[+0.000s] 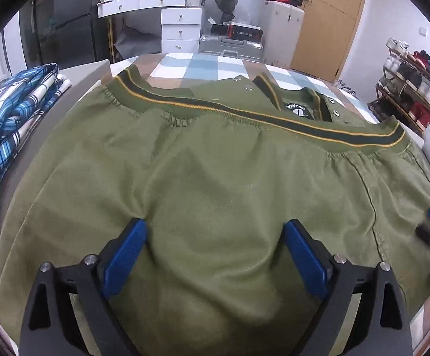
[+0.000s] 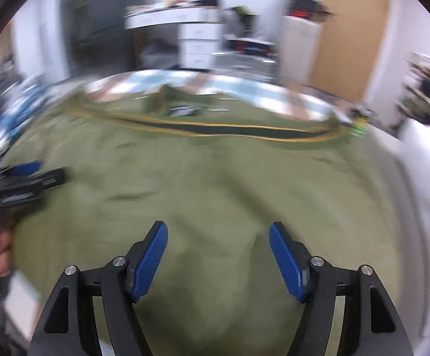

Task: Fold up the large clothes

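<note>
We see the green jacket (image 1: 215,184) filling the middle of both views, spread on the checked table (image 1: 191,62), its long axis running left to right and its striped hem (image 1: 244,112) toward the top. Left gripper (image 1: 215,228) and right gripper (image 2: 217,231) sit at bottom centre, both spread wide, pinching nothing; neither looks nearer.

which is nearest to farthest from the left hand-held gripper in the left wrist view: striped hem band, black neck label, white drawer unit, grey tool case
From the left hand-held gripper, which is open over the green jacket:
1. Striped hem band, straight ahead across the jacket.
2. Black neck label, just beyond the band, to the right.
3. Grey tool case, on the floor past the table.
4. White drawer unit, behind it, to the left.
</note>
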Demonstrator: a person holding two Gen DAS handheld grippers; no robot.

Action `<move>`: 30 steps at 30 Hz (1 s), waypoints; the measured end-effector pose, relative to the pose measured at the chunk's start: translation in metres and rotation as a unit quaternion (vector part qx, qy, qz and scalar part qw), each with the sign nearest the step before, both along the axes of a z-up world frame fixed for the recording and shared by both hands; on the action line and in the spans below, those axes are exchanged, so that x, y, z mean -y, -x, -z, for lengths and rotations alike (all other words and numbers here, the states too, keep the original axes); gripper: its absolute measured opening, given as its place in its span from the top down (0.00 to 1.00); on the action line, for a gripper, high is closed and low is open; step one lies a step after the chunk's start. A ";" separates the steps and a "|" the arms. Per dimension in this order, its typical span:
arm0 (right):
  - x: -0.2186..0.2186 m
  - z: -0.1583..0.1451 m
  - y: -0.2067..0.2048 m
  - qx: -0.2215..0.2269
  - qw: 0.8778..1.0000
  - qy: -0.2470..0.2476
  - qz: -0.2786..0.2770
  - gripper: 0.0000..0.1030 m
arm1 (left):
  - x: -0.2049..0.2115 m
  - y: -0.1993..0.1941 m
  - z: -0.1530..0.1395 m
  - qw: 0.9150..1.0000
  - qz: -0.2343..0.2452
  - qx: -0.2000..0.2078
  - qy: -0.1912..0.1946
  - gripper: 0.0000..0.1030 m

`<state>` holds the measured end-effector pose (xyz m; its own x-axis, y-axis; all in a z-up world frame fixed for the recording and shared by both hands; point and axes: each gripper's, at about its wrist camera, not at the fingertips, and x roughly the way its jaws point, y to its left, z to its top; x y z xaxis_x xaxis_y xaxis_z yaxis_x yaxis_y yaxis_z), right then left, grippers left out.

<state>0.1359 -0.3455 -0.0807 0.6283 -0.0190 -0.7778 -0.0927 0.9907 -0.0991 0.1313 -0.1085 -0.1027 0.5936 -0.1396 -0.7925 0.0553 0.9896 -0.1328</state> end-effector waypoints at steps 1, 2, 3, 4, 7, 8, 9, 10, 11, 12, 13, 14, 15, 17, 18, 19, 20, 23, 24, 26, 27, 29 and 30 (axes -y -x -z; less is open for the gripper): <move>0.014 0.005 -0.006 -0.007 1.000 0.010 0.024 0.32 | 0.000 0.002 0.000 1.000 0.001 0.002 -0.001 0.11; 0.024 0.013 -0.012 -0.014 0.999 0.022 0.045 0.31 | 0.000 0.003 0.000 1.000 0.003 0.003 -0.002 0.11; 0.030 0.019 -0.015 -0.017 0.999 0.019 0.046 0.29 | 0.000 0.003 -0.001 1.000 0.003 0.003 -0.001 0.11; 0.038 0.026 -0.021 -0.018 0.999 0.001 0.039 0.27 | -0.001 0.005 -0.002 1.000 0.002 0.003 0.002 0.11; 0.040 0.027 -0.023 -0.012 0.999 -0.002 0.040 0.25 | -0.012 0.022 -0.013 1.000 -0.011 0.009 0.019 0.11; 0.038 0.025 -0.022 -0.012 0.999 0.002 0.042 0.25 | -0.018 0.034 -0.018 0.999 -0.014 0.016 0.031 0.11; 0.037 0.022 -0.020 -0.014 0.999 0.004 0.047 0.25 | -0.021 0.042 -0.020 0.999 -0.016 0.020 0.038 0.11; 0.035 0.019 -0.017 -0.013 0.999 0.004 0.048 0.25 | -0.028 0.054 -0.024 0.998 -0.024 0.025 0.046 0.11; 0.033 0.012 -0.011 -0.008 0.999 -0.005 0.041 0.26 | -0.035 0.066 -0.028 0.997 -0.035 0.030 0.055 0.11; 0.030 0.007 -0.008 -0.002 0.999 -0.016 0.032 0.26 | -0.038 0.072 -0.031 0.997 -0.041 0.033 0.060 0.11; 0.025 0.000 0.000 0.008 0.999 -0.034 0.016 0.26 | -0.047 0.083 -0.034 0.995 -0.055 0.037 0.069 0.11; 0.019 -0.007 0.007 0.016 0.999 -0.051 -0.002 0.25 | -0.056 0.093 -0.035 0.994 -0.069 0.039 0.080 0.11; 0.015 -0.011 0.009 0.020 0.998 -0.061 -0.015 0.25 | -0.063 0.099 -0.035 0.992 -0.079 0.040 0.091 0.11; 0.001 -0.021 0.022 0.034 0.995 -0.080 -0.045 0.24 | -0.079 0.113 -0.033 0.986 -0.108 0.037 0.118 0.11; -0.006 -0.024 0.026 0.037 0.994 -0.091 -0.057 0.24 | -0.085 0.117 -0.031 0.984 -0.118 0.036 0.131 0.11; -0.010 -0.024 0.028 0.036 0.992 -0.100 -0.065 0.24 | -0.092 0.123 -0.027 0.979 -0.130 0.031 0.152 0.11; -0.016 -0.023 0.030 0.031 0.990 -0.113 -0.077 0.24 | -0.095 0.124 -0.024 0.976 -0.135 0.028 0.170 0.11; -0.030 -0.017 0.030 0.022 0.988 -0.115 -0.096 0.24 | -0.105 0.120 -0.005 0.961 -0.152 -0.002 0.230 0.12; -0.035 -0.014 0.029 0.018 0.988 -0.114 -0.101 0.24 | -0.107 0.117 -0.001 0.957 -0.153 -0.006 0.246 0.12; -0.039 -0.012 0.032 0.012 0.988 -0.114 -0.108 0.24 | -0.111 0.113 0.008 0.947 -0.158 -0.010 0.280 0.14; -0.040 -0.012 0.037 0.012 0.987 -0.115 -0.110 0.24 | -0.111 0.111 0.007 0.946 -0.158 -0.002 0.283 0.15; -0.042 -0.010 0.040 0.010 0.987 -0.115 -0.112 0.24 | -0.109 0.099 0.008 0.945 -0.163 0.002 0.285 0.16; -0.043 -0.008 0.036 0.007 0.987 -0.115 -0.112 0.24 | -0.109 0.097 0.007 0.944 -0.166 0.003 0.285 0.20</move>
<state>0.1000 -0.3020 -0.0727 0.6078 0.2985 -0.7358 -0.3129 0.9417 0.1236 0.0345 0.0002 -0.1100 0.6839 -0.3474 -0.6416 -0.2437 0.7201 -0.6497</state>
